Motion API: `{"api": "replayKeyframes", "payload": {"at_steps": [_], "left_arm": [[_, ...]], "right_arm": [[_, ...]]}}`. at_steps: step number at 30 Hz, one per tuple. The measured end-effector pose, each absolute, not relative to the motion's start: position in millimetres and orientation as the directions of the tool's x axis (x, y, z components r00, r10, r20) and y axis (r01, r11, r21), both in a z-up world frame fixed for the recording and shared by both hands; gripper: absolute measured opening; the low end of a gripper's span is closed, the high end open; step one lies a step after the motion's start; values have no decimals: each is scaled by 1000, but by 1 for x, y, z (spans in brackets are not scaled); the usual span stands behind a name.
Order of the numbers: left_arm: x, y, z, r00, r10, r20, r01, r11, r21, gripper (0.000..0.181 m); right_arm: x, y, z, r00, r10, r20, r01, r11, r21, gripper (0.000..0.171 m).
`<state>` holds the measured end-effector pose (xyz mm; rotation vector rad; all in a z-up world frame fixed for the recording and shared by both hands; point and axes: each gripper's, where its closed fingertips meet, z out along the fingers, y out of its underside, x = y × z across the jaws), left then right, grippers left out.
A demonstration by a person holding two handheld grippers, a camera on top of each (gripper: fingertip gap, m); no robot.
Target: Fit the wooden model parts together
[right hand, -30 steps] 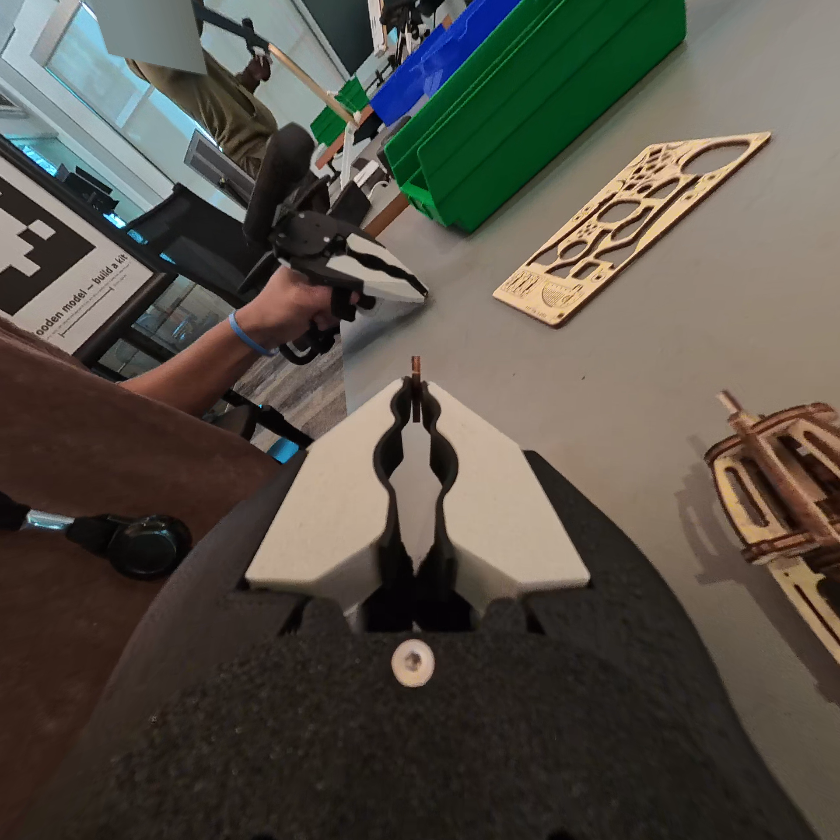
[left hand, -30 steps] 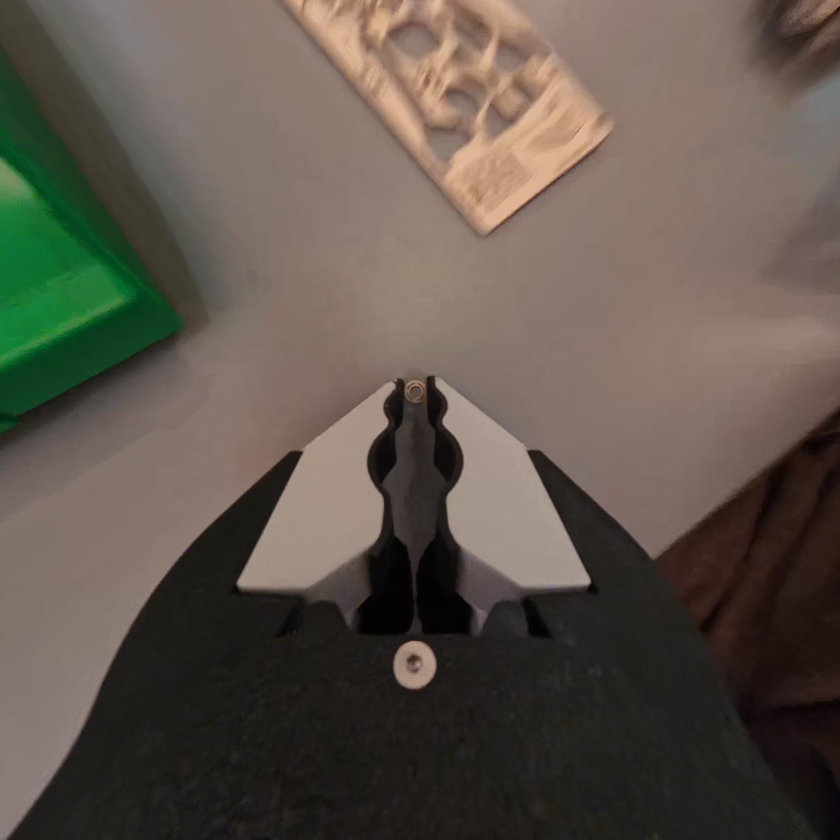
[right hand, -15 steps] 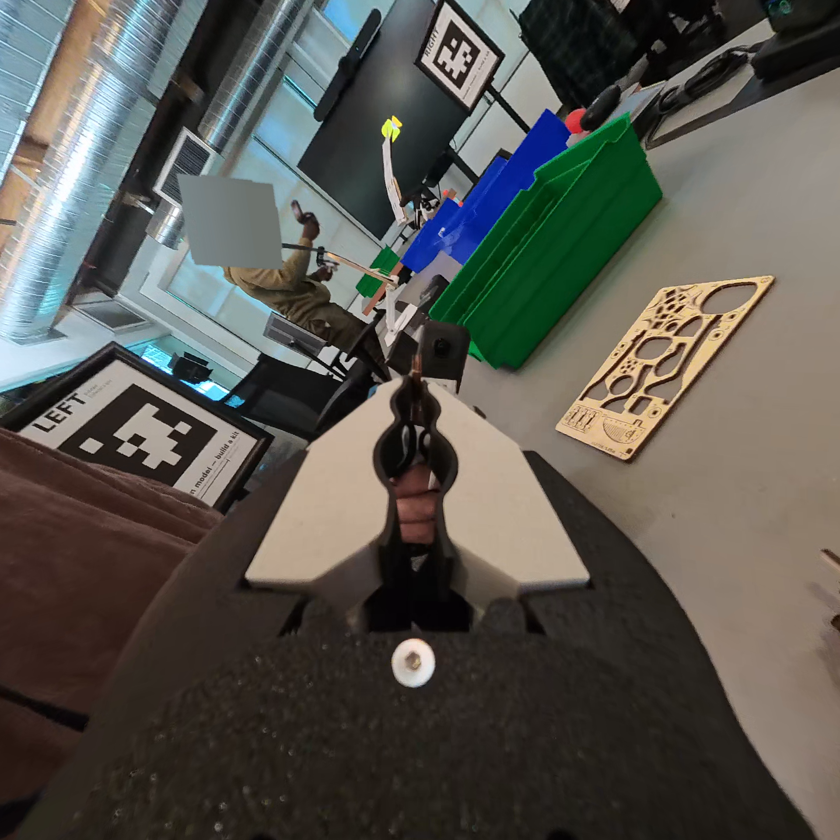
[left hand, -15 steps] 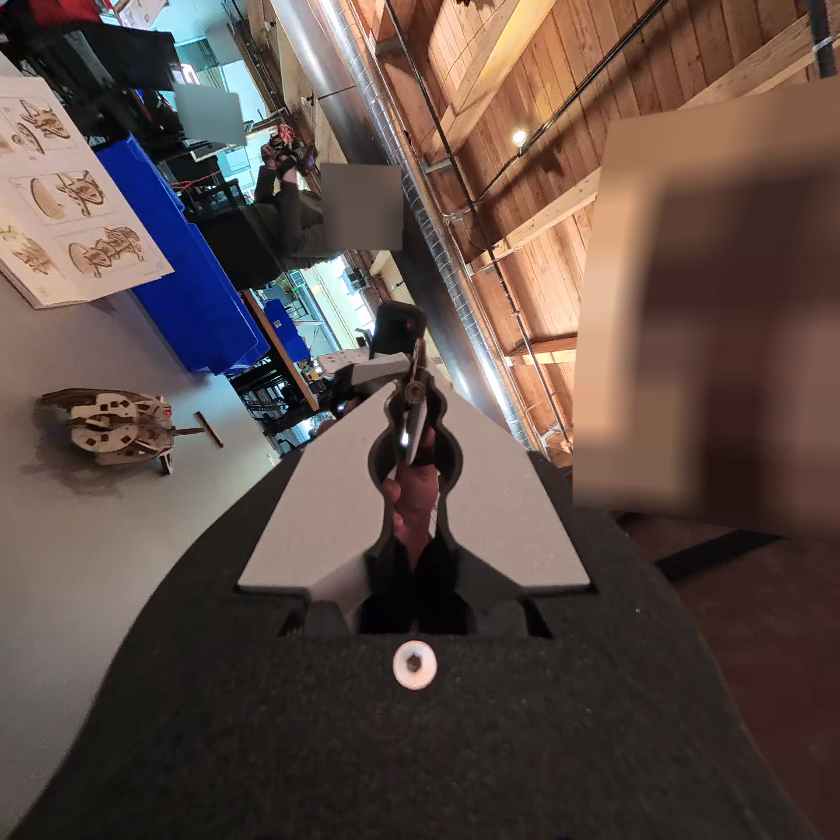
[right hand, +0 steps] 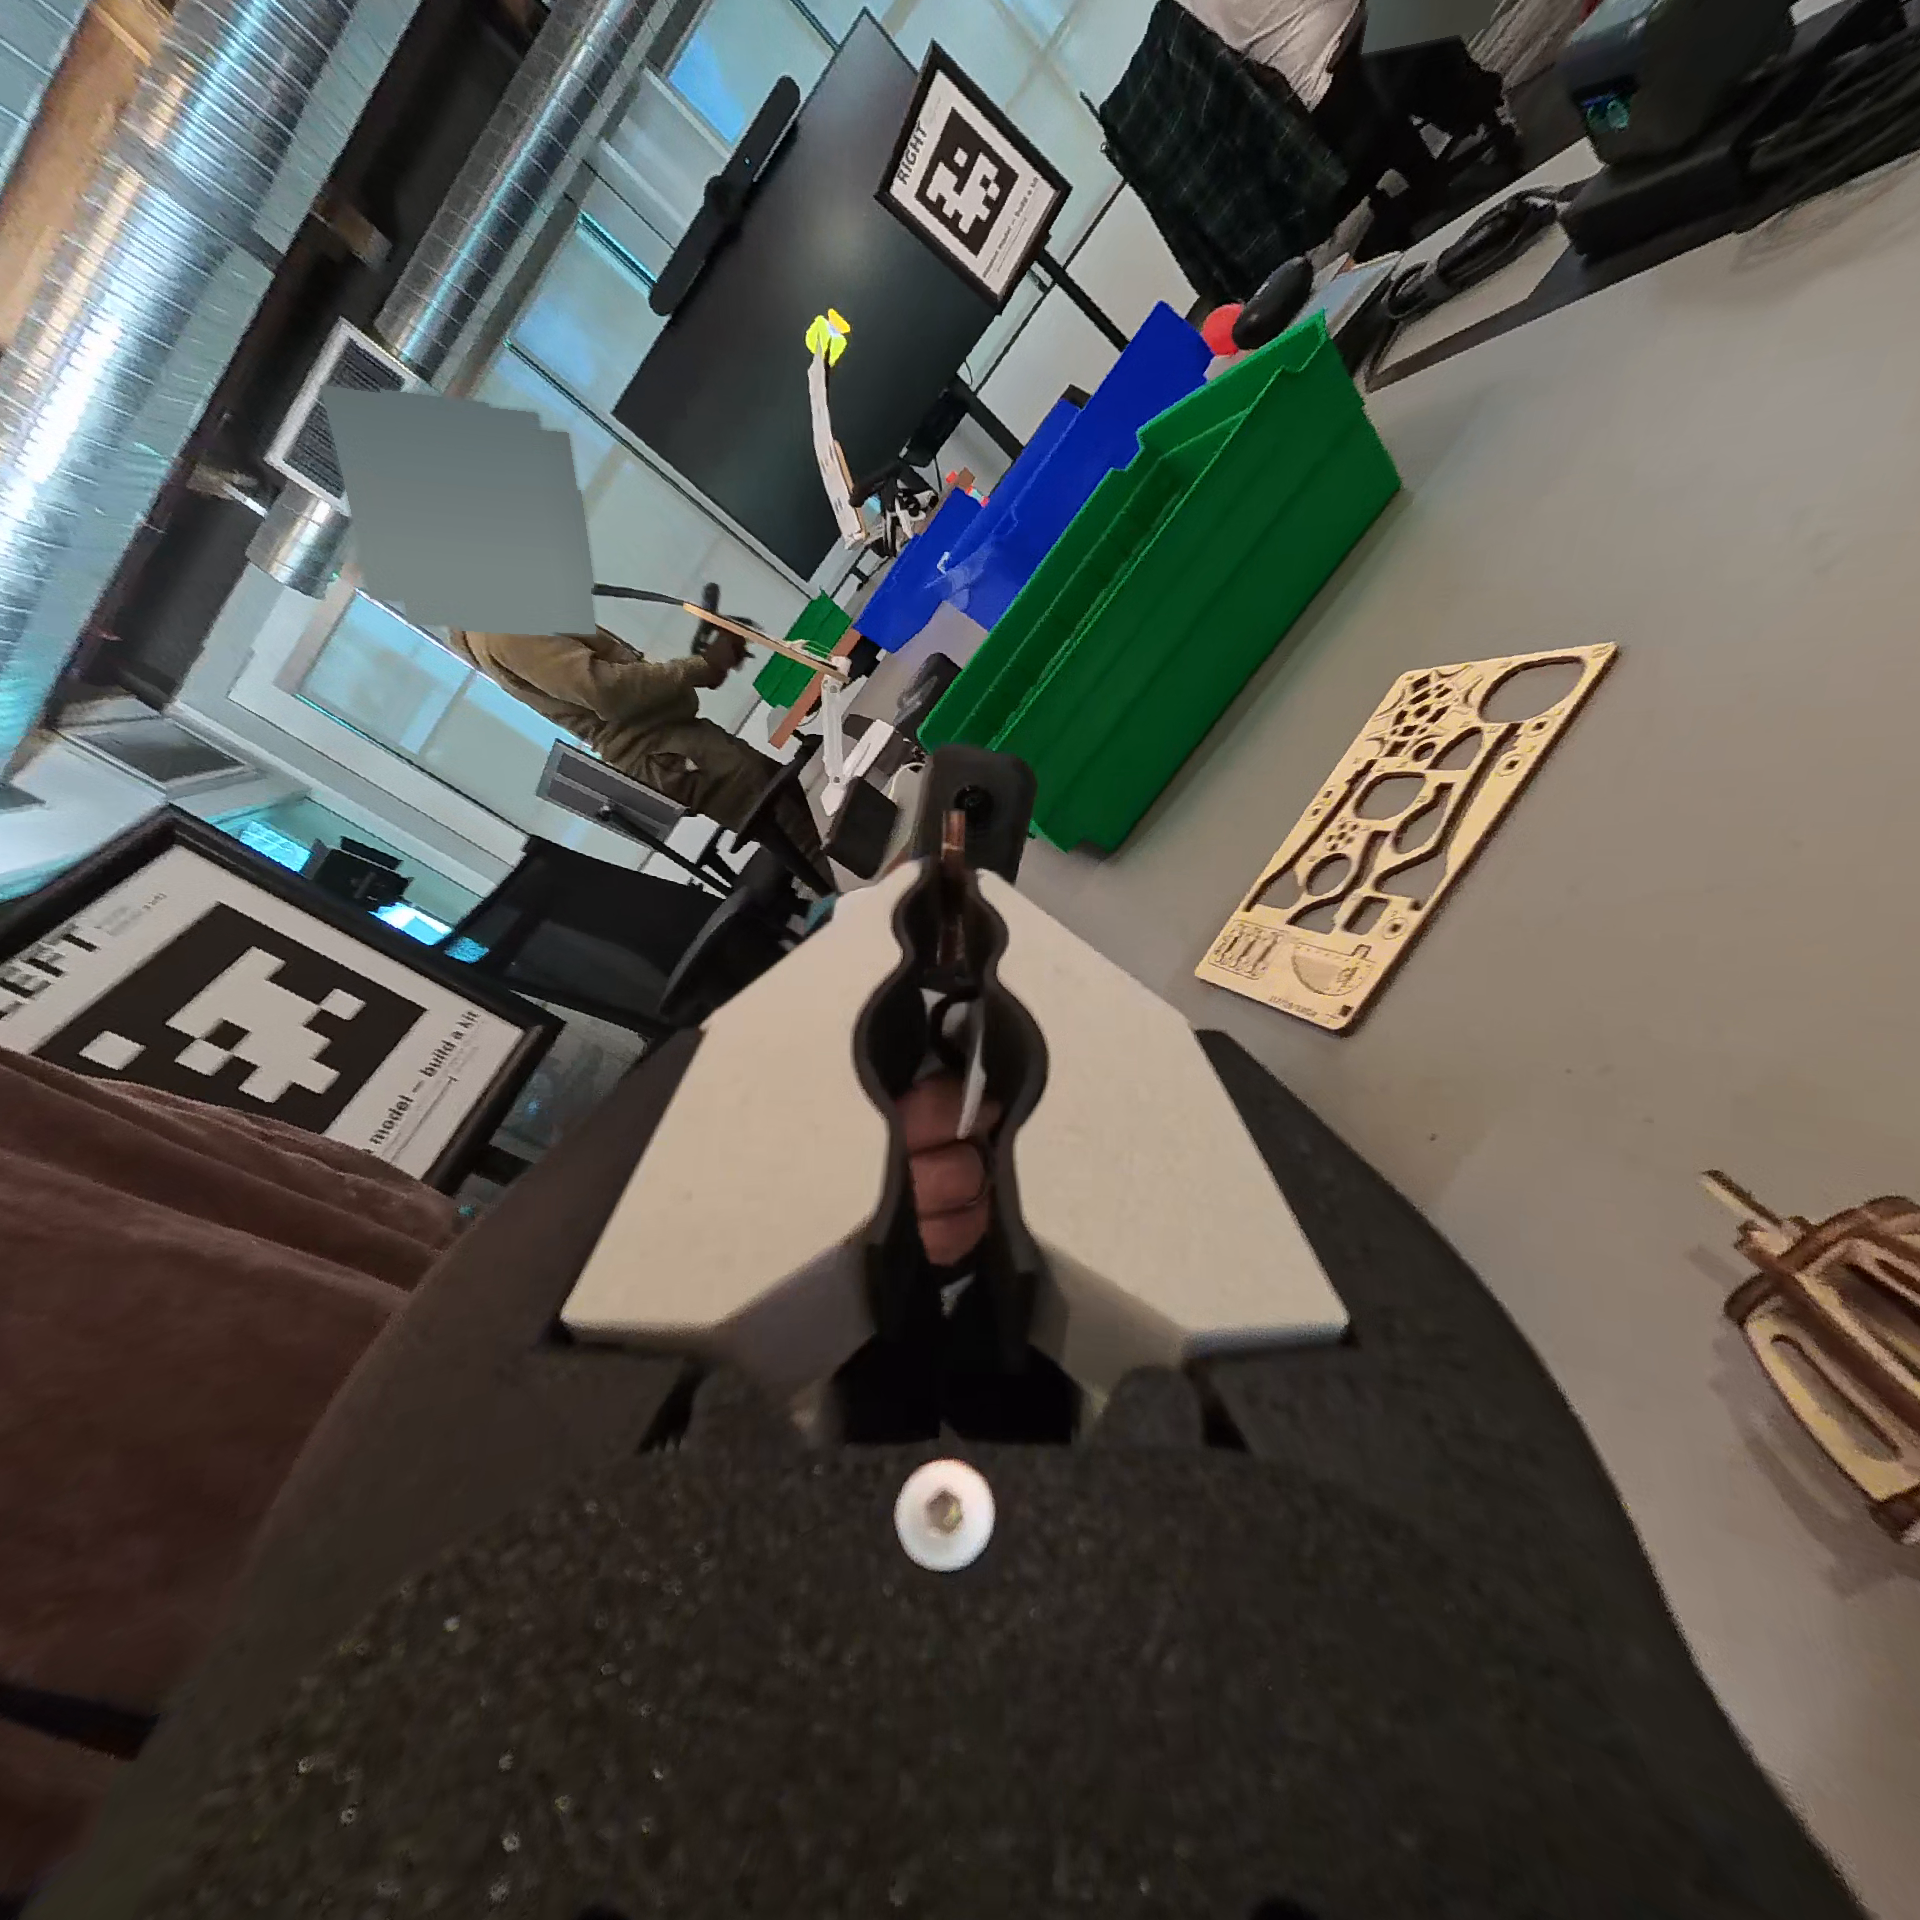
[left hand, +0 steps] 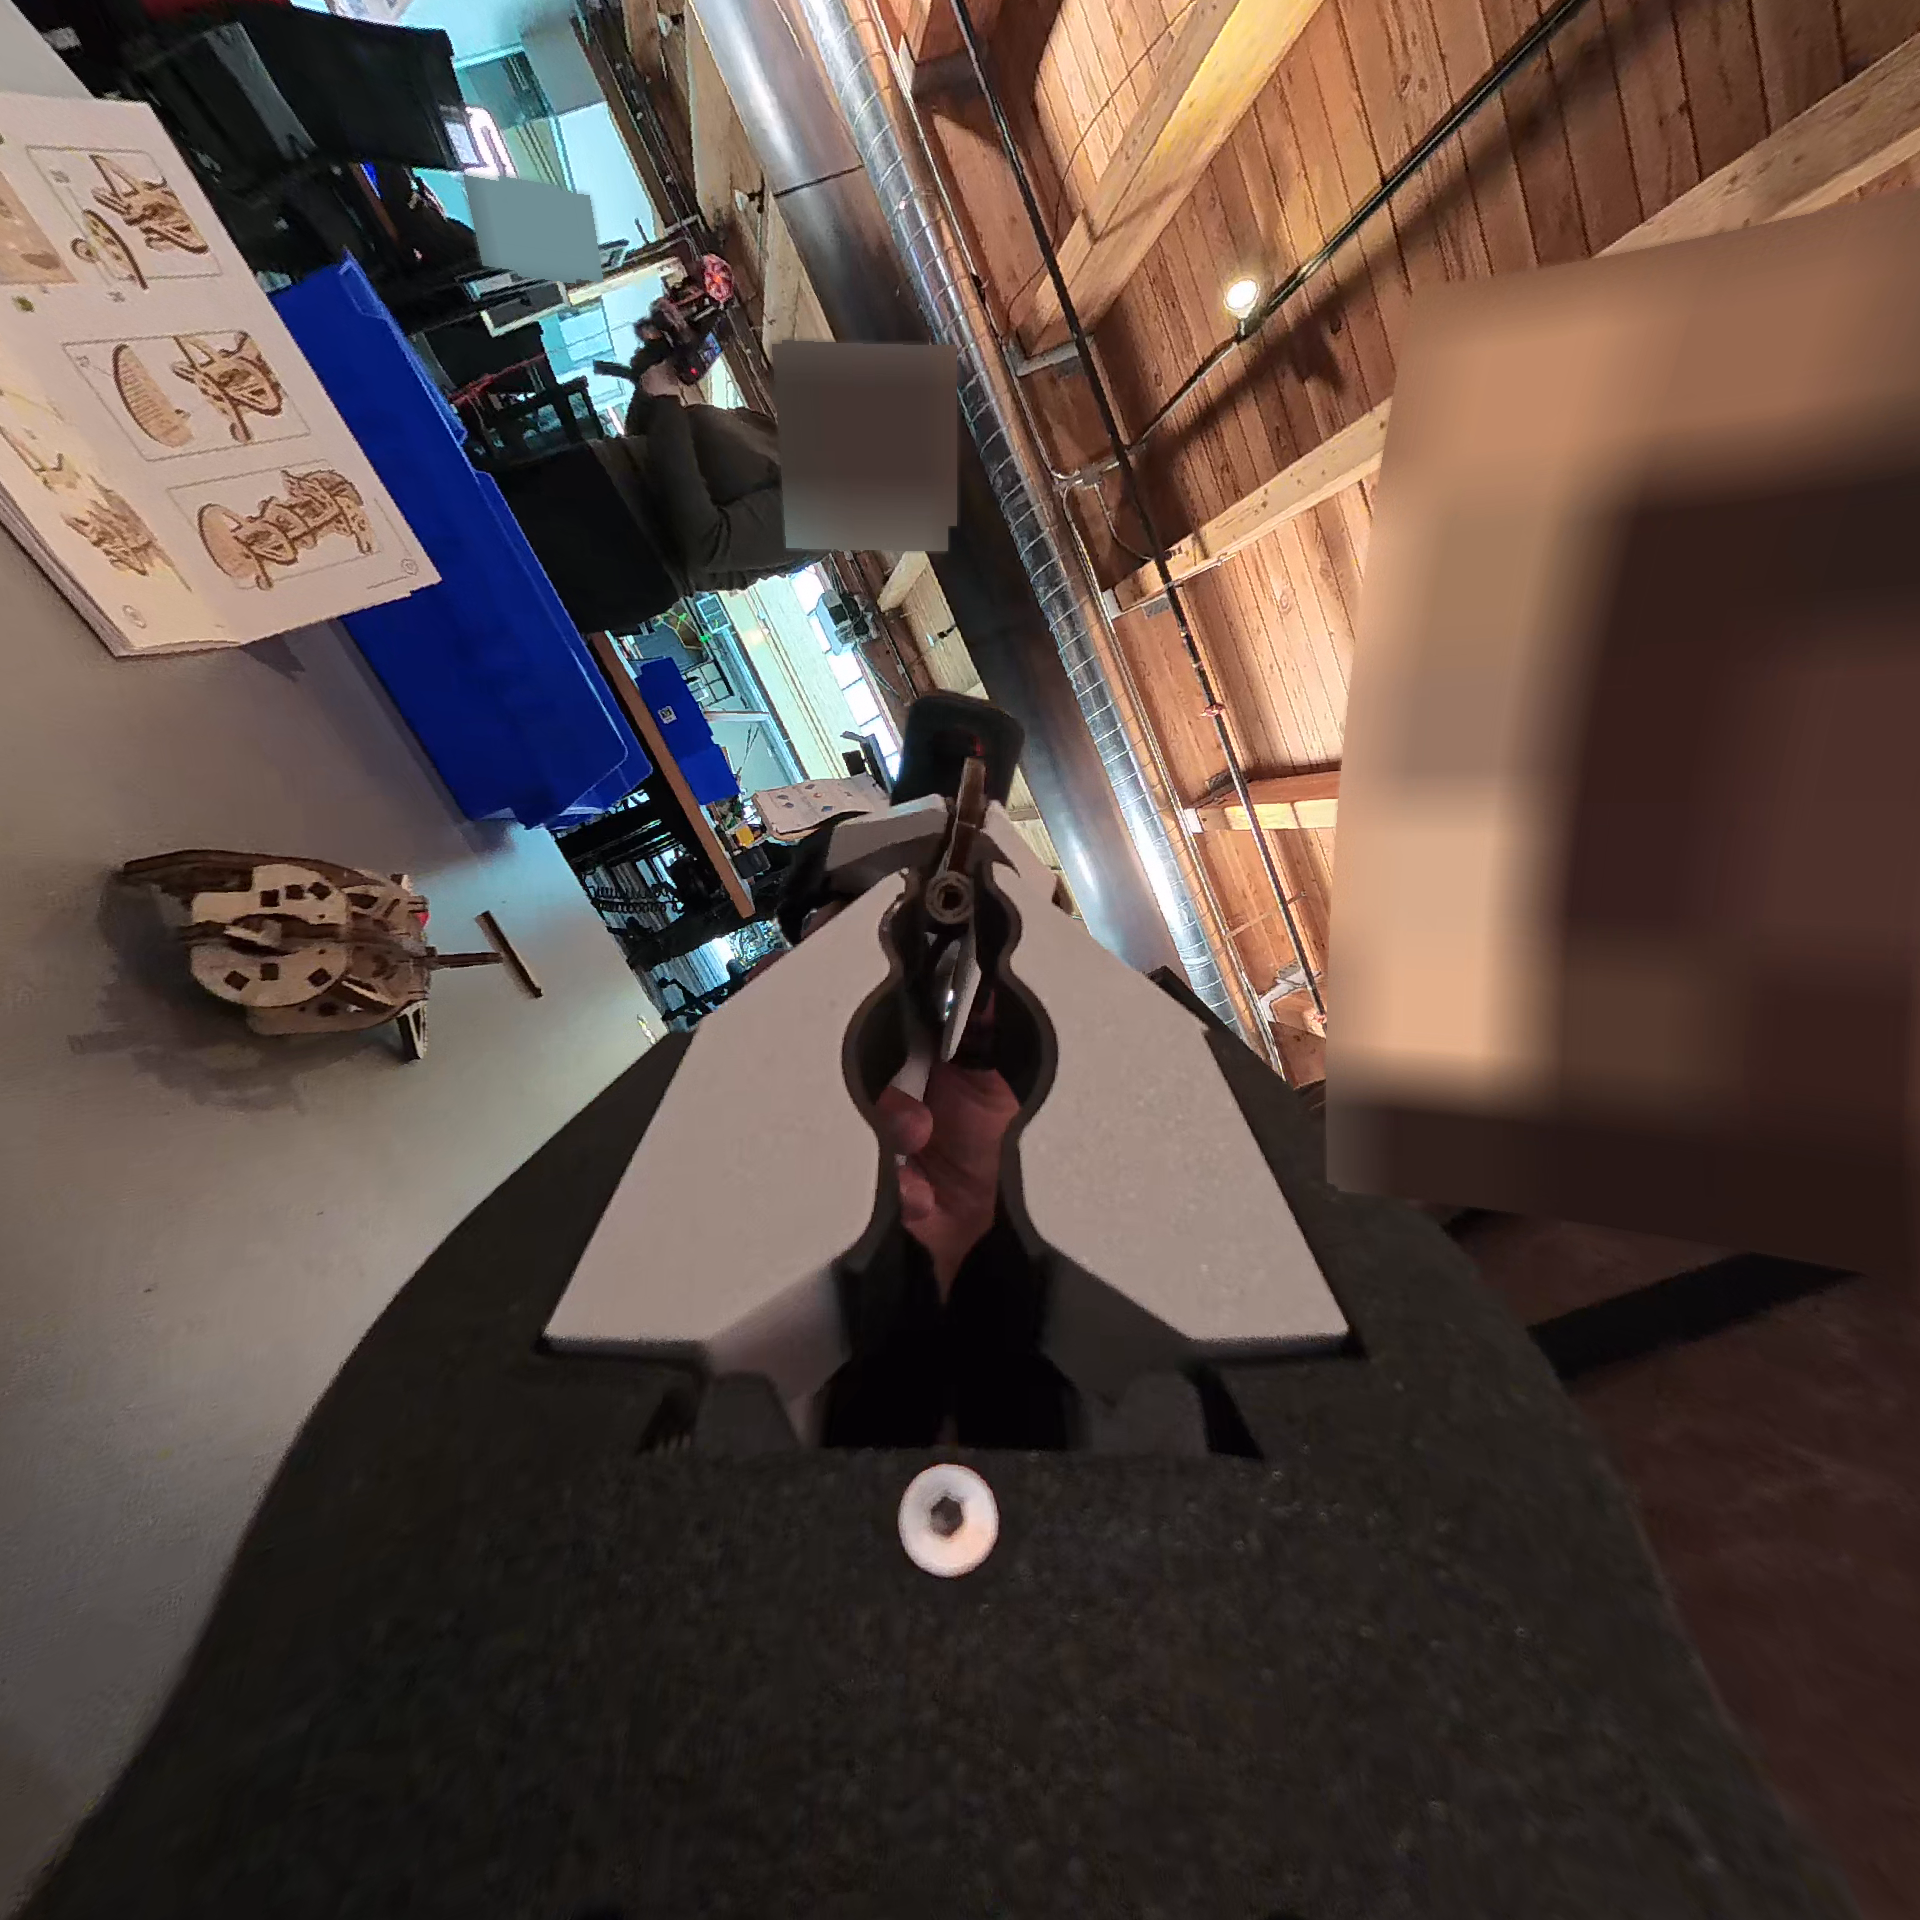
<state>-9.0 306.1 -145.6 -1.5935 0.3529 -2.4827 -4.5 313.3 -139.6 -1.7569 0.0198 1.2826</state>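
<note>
the left gripper [left hand: 951,894] pinches a small ring-shaped wooden piece [left hand: 949,896] between nearly closed tips, while the right gripper [right hand: 951,868] is clamped on a thin wooden peg [right hand: 950,844]; the two face each other tip to tip above the grey bench [right hand: 1558,1091] (contact unclear). the part-built wooden model [left hand: 291,940] and cut-out sheet [right hand: 1403,831] lie well apart, open bench between them.
</note>
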Motion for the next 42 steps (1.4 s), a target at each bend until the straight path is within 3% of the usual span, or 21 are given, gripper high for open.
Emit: {"api": "replayKeyframes", "payload": {"at_steps": [9,17,23,33,36,42], "left_arm": [[1,308,-159,-380,-167,910,23,-985,-171,5],[6,313,-174,-334,-95,938,87,-994,-70,5],[7,315,-182,-275,-113,955,110,-990,-85,6],[12,304,-185,-115,-377,919,33,-926,-375,16],[9,308,-186,-90,-412,907,19,-911,-412,16],[-21,330,-217,158,-660,735,-117,-751,-649,22]], "right_arm": [[2,317,-151,599,475,-644,-453,-461,-763,2],[9,321,-166,574,422,-702,-512,-484,-710,2],[9,322,-175,602,401,-691,-491,-497,-716,2],[5,322,-180,557,398,-729,-510,-529,-678,2],[10,323,-182,562,393,-728,-512,-526,-679,2],[47,316,-192,554,348,-757,-525,-559,-641,2]]}}
